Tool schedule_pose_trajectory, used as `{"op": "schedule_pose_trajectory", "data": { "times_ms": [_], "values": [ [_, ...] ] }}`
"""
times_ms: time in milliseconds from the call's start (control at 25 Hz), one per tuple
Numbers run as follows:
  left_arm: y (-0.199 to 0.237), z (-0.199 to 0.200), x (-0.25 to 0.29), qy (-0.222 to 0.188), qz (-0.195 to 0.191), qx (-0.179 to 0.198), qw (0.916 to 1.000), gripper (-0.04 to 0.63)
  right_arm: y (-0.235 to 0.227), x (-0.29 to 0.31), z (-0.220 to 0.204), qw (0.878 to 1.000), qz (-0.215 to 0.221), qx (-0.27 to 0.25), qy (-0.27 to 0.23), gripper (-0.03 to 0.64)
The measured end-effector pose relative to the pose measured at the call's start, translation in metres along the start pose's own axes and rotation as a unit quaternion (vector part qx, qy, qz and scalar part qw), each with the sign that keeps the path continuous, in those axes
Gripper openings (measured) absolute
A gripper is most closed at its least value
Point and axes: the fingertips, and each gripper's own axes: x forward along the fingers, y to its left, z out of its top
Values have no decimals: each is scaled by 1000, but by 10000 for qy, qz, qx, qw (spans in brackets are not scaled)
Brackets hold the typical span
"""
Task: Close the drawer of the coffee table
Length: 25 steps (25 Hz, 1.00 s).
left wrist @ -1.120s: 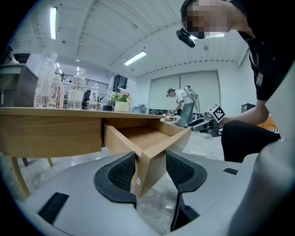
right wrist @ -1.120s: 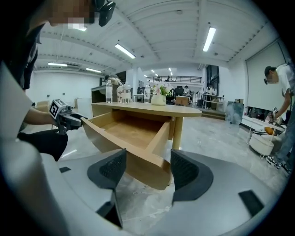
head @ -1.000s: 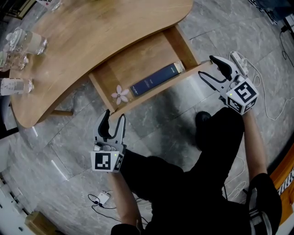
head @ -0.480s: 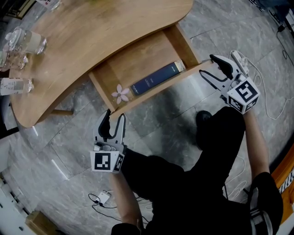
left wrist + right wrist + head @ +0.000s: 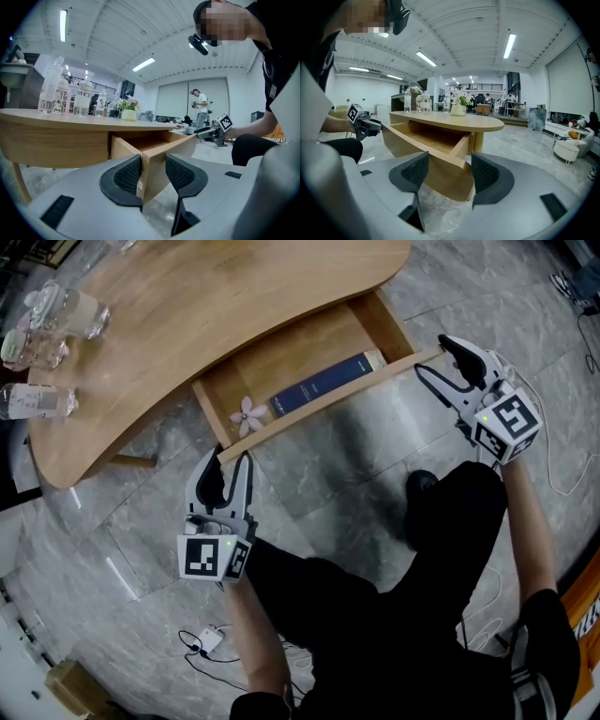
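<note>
The coffee table (image 5: 216,306) has its wooden drawer (image 5: 328,407) pulled out toward me. A dark blue book (image 5: 323,385) and a pale flower (image 5: 249,414) lie inside. My left gripper (image 5: 228,465) straddles the left corner of the drawer front (image 5: 166,150). Its jaws are closing; one pad is close against the wood and the other stands apart. My right gripper (image 5: 433,357) is open astride the right corner of the drawer front (image 5: 440,180), with gaps on both sides. Each gripper view shows the other gripper at the far end.
Glass jars (image 5: 56,310) and a plastic bottle (image 5: 37,401) stand on the table's left end. A plug and cable (image 5: 202,643) lie on the stone floor near my left. Another white cable (image 5: 562,474) runs on the right. My legs (image 5: 422,568) are below the drawer.
Both grippers have moved up to the drawer front. The left jaws, earlier short of the corner, now straddle it and stand narrower.
</note>
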Motion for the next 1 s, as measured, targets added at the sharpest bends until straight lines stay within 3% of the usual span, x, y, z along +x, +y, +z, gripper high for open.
{"op": "schedule_pose_trajectory", "data": {
  "times_ms": [320, 1000],
  "values": [
    [20, 4, 13, 117, 35, 21, 9999, 170, -10, 18, 11, 10000, -69, -2, 46, 253],
    [37, 6, 28, -436, 43, -28, 9990, 172, -16, 31, 11, 9984, -352, 131, -425, 254]
  ]
}}
